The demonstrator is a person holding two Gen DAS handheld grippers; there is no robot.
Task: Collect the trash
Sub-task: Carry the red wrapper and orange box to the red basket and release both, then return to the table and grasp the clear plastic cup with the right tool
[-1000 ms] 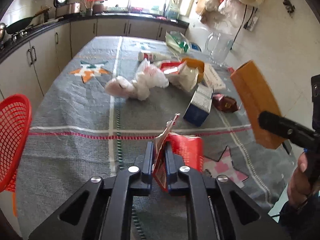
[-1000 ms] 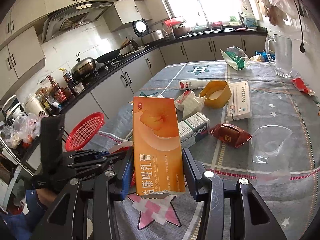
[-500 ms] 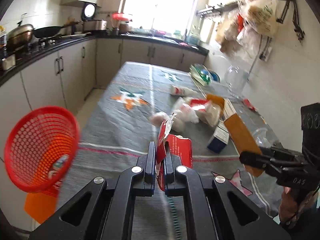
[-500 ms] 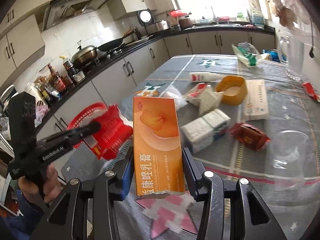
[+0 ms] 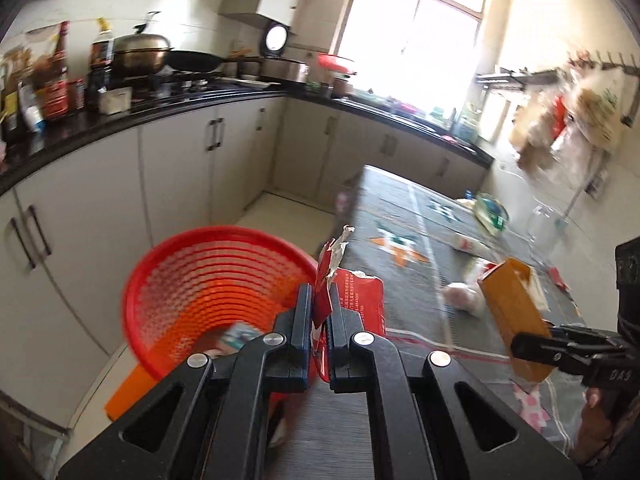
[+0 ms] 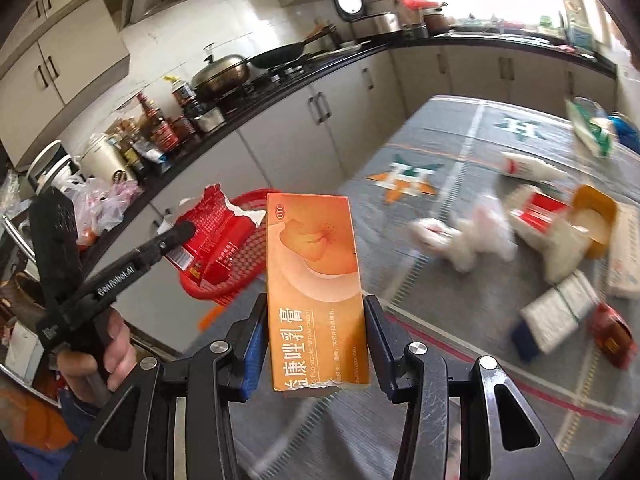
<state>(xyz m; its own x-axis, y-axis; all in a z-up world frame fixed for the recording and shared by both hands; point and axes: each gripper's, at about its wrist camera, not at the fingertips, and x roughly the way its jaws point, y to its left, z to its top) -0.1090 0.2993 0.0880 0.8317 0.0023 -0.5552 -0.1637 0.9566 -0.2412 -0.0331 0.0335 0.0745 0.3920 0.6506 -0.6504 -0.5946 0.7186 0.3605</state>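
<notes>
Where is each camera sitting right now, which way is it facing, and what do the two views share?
Left wrist: on the left gripper, looking down at the red basket; it grips a torn red packet.
Right wrist: on the right gripper, facing the table; it grips an orange box; a hand shows.
Shared: basket, packet, box.

Daylight is glaring through the window [image 5: 416,40]; the table [image 6: 460,184] clutter is smearing; fisheye edges are bending, darkening.
</notes>
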